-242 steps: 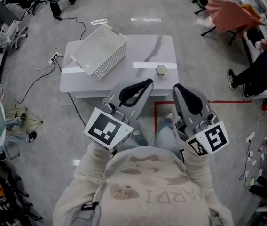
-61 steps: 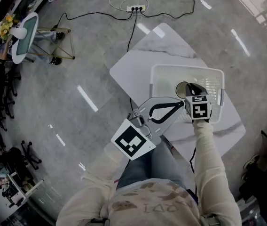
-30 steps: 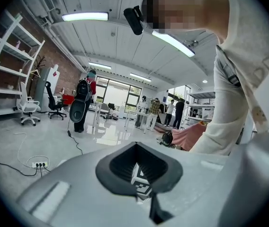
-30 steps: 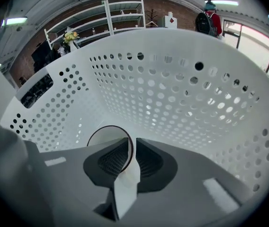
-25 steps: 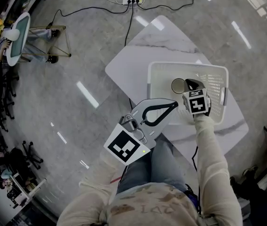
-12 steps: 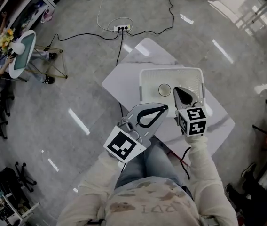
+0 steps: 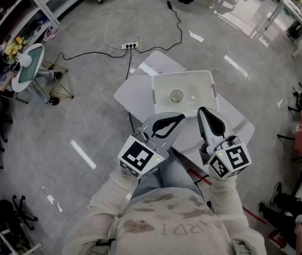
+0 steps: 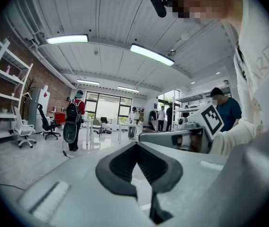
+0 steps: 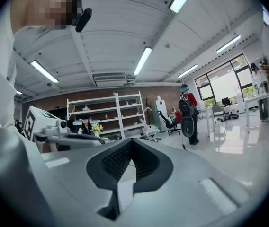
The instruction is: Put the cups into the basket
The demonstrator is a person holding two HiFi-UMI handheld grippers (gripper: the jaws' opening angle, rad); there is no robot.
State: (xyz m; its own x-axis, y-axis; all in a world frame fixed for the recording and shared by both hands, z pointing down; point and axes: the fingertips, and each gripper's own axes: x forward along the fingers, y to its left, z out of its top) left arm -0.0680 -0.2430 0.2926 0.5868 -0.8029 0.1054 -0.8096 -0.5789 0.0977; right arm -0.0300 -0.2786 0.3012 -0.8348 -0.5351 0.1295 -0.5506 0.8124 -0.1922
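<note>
A white basket [image 7: 210, 92] stands on the white marble table [image 7: 136, 91]. One small cup [image 7: 176, 95] sits upright inside the basket. My left gripper [image 7: 178, 116] is held close to my body, short of the table's near edge, shut and empty. My right gripper [image 7: 202, 111] is level with it on the right, also shut with nothing between its fingers. Both gripper views look out across the room rather than at the table: the left gripper [image 8: 135, 144] and the right gripper [image 9: 131, 141] each show their tips touching.
A power strip [image 7: 127, 45] with black cables lies on the floor beyond the table. A small round stand with flowers [image 7: 24, 62] is at the far left. Red tape [image 7: 198, 176] marks the floor by my legs. People stand far off [image 8: 73, 122].
My right gripper has drawn back out of the basket toward my body, and the cup stays in the basket. The basket and table now look farther away. The left gripper has barely moved.
</note>
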